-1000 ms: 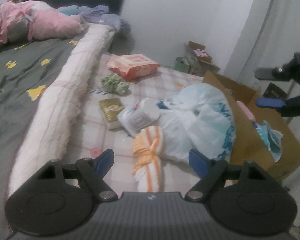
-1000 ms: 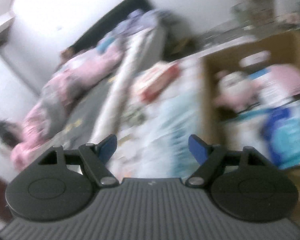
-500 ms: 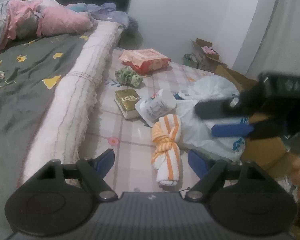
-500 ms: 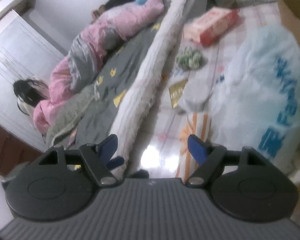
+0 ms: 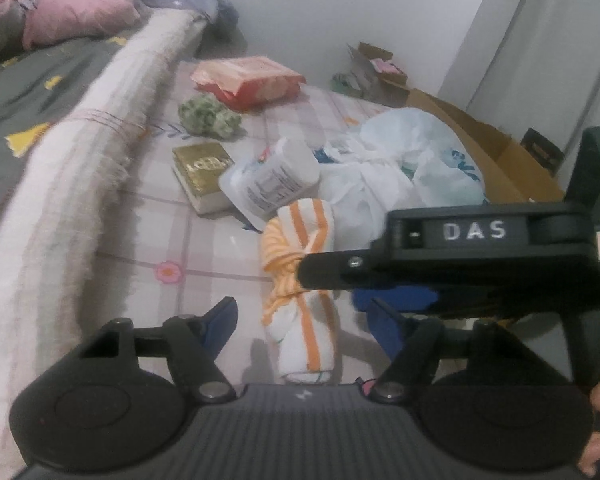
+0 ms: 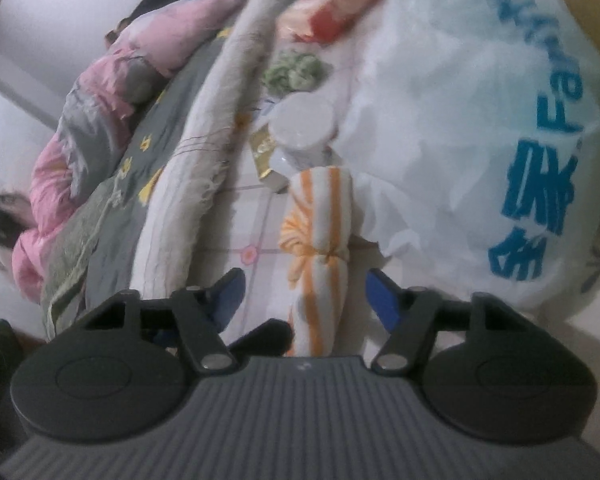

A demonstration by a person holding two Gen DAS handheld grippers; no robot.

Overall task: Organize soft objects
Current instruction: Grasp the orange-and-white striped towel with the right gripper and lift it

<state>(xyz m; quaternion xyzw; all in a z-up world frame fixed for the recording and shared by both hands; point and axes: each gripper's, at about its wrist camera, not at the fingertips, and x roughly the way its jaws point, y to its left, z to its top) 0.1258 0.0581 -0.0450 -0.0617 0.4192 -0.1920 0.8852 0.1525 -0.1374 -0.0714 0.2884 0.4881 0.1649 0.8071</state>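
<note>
Towel is white with orange stripes, rolled and knotted in the middle. It lies on the checked mat, touching the white plastic bag and just beside a white pack. Both the left gripper and the right gripper are wide open around the towel, holding nothing.
</note>
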